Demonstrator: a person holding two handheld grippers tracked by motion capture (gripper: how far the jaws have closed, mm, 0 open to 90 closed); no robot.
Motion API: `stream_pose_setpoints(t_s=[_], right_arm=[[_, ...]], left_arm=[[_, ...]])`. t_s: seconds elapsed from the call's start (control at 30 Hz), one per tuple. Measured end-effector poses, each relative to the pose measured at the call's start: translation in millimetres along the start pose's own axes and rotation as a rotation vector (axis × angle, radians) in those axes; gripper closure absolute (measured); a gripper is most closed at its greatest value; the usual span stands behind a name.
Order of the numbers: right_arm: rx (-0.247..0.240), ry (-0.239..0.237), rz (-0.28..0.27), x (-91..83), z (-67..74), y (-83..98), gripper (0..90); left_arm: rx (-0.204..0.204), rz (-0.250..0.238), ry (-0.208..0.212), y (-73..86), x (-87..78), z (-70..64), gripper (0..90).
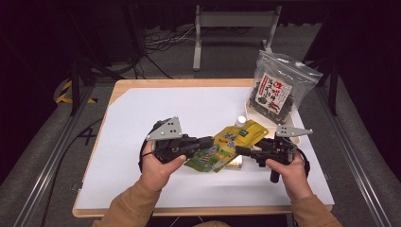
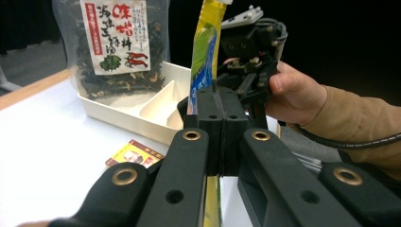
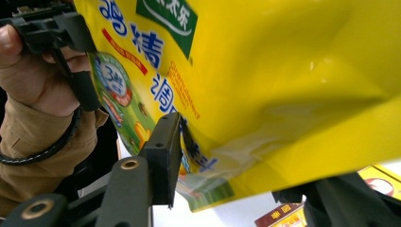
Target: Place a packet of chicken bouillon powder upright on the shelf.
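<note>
Yellow pouch (image 1: 230, 144) hangs above white table (image 1: 142, 123), held between both grippers, near white tray (image 2: 142, 120) with seaweed bag (image 1: 276, 90); small packet (image 2: 134, 153) lies on table beneath. Left gripper (image 2: 221, 127) clenched on pouch edge, jaws pressed together. Right gripper (image 3: 246, 175) jaws straddle pouch's lower corner, left jaw at film, pads not pressing as far as frames show. Best move: keep left pinch firm, seat right jaws on seam past crinkled corner, close slowly, avoid tugging against left hold
</note>
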State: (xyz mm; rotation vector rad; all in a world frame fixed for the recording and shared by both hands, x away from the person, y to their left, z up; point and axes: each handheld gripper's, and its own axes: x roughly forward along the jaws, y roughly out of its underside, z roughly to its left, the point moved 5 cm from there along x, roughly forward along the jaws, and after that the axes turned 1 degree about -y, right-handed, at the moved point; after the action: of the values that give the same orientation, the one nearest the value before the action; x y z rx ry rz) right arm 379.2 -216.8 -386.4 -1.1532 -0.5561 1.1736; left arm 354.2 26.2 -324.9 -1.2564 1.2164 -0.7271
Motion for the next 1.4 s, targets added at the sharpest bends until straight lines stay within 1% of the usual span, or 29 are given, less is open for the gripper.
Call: stream_pose_setpoints(t_s=[0.03,0.07,0.13,0.2,0.3,0.4,0.5,0.6,0.63,0.77,0.9,0.97,1.03,1.07,1.13,1.17,1.2,1.27,1.3,1.4], right_arm=[[-0.007,0.009,-0.003,-0.9,0.4,-1.0,54.3],[-0.013,0.015,-0.003,-2.5,1.1,-2.2,56.2],[-0.025,0.012,-0.009,-6.5,2.7,-5.0,62.4],[-0.039,0.011,-0.012,-9.6,4.6,-7.5,66.4],[-0.079,0.02,0.004,-13.7,8.7,-11.3,72.9],[-0.107,0.037,0.01,-15.4,11.6,-13.8,75.7],[-0.142,0.043,0.016,-17.5,15.7,-16.8,81.1],[-0.177,0.055,0.023,-19.9,19.7,-19.8,82.6],[-0.177,0.055,0.023,-19.9,19.7,-19.8,82.6],[-0.206,0.06,0.035,-22.8,23.6,-22.9,83.0],[-0.247,0.07,0.048,-26.2,28.8,-27.5,83.5],[-0.264,0.07,0.054,-27.8,32.0,-30.0,83.8],[-0.292,0.082,0.069,-29.7,35.9,-32.8,84.0],[-0.31,0.089,0.082,-30.4,37.7,-33.9,84.0],[-0.336,0.109,0.103,-32.3,41.0,-35.9,84.1],[-0.342,0.117,0.108,-33.7,42.4,-37.2,84.2],[-0.347,0.119,0.107,-35.7,43.8,-39.1,84.2],[-0.349,0.123,0.107,-37.5,45.0,-40.7,84.2],[-0.353,0.128,0.108,-39.5,46.2,-42.5,84.2],[-0.365,0.159,0.106,-48.1,49.5,-50.0,84.2]], left_arm=[[-0.008,0.003,0.001,0.9,0.7,0.2,90.0],[-0.006,0.005,-0.002,1.4,0.6,1.3,90.0],[-0.007,0.003,-0.002,1.6,0.2,2.0,90.0],[-0.01,0.001,-0.005,1.7,-0.5,2.7,90.0],[-0.017,0.002,-0.005,2.0,-0.3,3.0,90.0],[-0.001,0.004,-0.018,2.0,-0.4,3.7,90.0],[-0.003,0.002,-0.015,2.1,-0.5,3.9,90.0],[0.005,-0.002,-0.013,1.9,-0.7,4.5,90.0],[0.008,-0.002,-0.012,1.9,-0.8,4.4,90.0],[0.007,-0.004,-0.003,2.2,-0.9,3.7,90.0],[0.014,0.0,0.005,3.3,-1.7,4.3,89.2],[0.016,-0.001,0.002,3.7,-2.4,4.9,86.6],[0.017,-0.009,0.0,3.0,-3.8,5.3,82.2],[0.023,-0.014,-0.005,2.3,-4.9,5.6,78.6],[0.043,-0.018,-0.011,1.1,-7.4,5.8,74.8],[0.041,-0.023,-0.011,0.7,-8.7,5.6,73.2],[0.048,-0.024,-0.009,0.4,-9.8,5.9,71.2],[0.049,-0.027,-0.007,0.3,-10.6,5.6,70.0],[0.059,-0.026,-0.011,0.4,-11.5,5.8,70.0],[0.071,-0.032,-0.003,1.0,-12.6,5.6,66.8]])
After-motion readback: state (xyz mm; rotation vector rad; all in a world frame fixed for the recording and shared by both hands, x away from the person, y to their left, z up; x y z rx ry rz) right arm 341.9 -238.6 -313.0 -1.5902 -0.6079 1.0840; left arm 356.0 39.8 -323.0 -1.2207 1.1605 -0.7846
